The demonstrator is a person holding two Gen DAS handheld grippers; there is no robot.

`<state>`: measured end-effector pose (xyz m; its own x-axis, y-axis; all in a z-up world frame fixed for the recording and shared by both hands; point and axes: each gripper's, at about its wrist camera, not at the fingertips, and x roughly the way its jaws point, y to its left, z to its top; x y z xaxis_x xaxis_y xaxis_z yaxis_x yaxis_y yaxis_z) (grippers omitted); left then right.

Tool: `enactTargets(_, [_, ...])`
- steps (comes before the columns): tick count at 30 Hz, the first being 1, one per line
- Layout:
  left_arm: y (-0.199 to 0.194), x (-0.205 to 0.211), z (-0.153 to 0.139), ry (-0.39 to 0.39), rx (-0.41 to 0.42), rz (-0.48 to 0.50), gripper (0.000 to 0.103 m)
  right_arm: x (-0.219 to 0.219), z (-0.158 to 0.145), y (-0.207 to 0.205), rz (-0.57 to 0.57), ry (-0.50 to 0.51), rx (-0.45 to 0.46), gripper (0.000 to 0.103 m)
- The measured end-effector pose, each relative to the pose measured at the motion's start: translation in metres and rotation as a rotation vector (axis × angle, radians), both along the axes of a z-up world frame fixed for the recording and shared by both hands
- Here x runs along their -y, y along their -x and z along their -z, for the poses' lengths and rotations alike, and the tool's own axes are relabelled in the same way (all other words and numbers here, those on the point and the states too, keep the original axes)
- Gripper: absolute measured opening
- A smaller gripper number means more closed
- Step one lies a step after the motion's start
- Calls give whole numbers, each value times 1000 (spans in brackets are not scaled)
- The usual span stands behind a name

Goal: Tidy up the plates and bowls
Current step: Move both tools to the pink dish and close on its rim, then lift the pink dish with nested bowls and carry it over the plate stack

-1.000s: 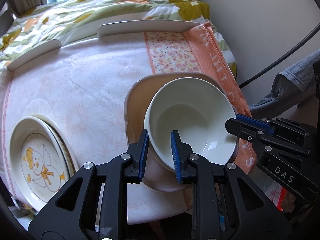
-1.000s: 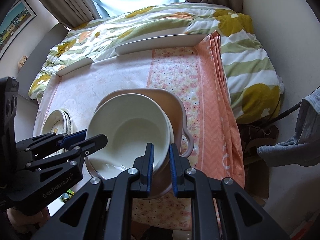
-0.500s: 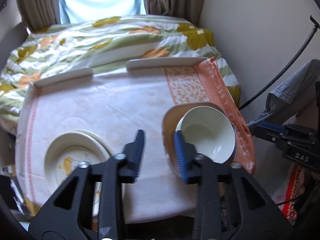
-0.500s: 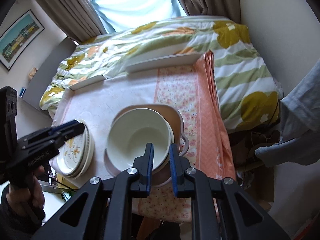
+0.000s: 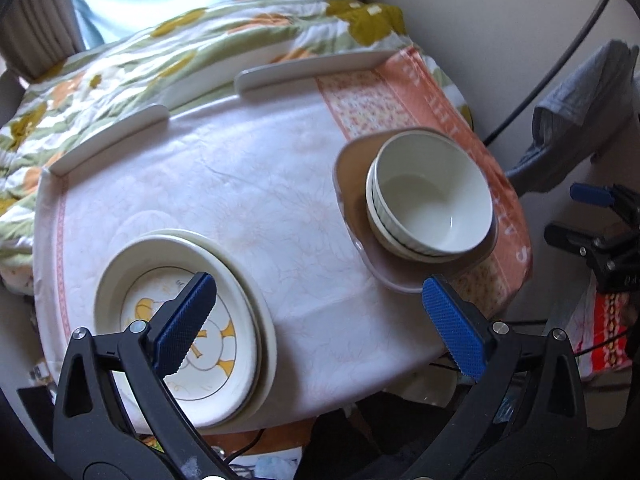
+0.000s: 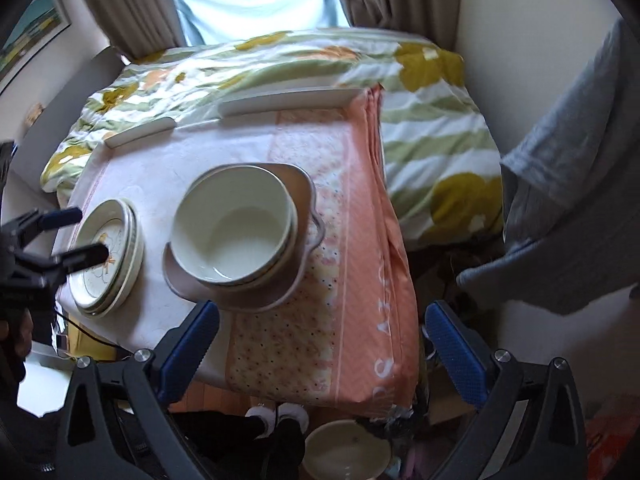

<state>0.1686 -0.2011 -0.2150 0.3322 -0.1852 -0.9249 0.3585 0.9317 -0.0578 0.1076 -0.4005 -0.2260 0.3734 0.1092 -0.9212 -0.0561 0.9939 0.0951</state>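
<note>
Glossy ceramic bowls [image 5: 430,200], glazed plates [image 5: 180,324], matt cloth tablecloth [image 5: 248,184]

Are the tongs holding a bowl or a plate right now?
No, nothing. Both the left tongs and the right tongs are opening, empty, away from the bowls.

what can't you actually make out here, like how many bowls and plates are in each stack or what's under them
- Bowl stack: both views show the top bowl and one rim below; any more are hidden inside.
- Plate stack: the left gripper, its jaws opening on nothing, covers part of the duck print; lower plates show only edges.
- Brown tray: the bowls cover its middle.
- Table under the cloth: covered entirely.
</note>
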Motion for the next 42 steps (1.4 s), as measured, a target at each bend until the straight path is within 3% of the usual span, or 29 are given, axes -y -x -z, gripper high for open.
enactTargets(4, [-6, 14, 21, -30, -48, 31, 102, -2, 23, -17, -7, 39, -72, 101])
enactTargets(10, [-18, 31, 39, -77, -73, 66, 97, -17, 45, -33, -56, 82, -142, 76])
enactTargets(14, [-25, 38, 52, -105, -103, 72, 82, -20, 54, -45, -87, 69, -165, 60])
enactTargets(18, [-30, 45, 64, -110, -129, 77, 78, -26, 65, -53, -139, 49, -196, 49])
enactTargets(23, [-38, 54, 78, -133, -122, 75, 55, -32, 75, -62, -205, 37, -190, 33])
enactTargets(28, [-47, 61, 93, -116, -146, 78, 37, -37, 86, -69, -271, 31, -182, 29])
enactTargets(34, [-48, 68, 100, -110, -146, 99, 29, -41, 98, -72, -304, -10, -182, 15])
enactTargets(38, [-46, 74, 102, -97, -138, 122, 16, -42, 102, -71, -313, -45, -180, 12])
enactTargets(42, [-44, 81, 101, -118, -115, 124, 14, -43, 100, -68, -336, -35, -163, 12])
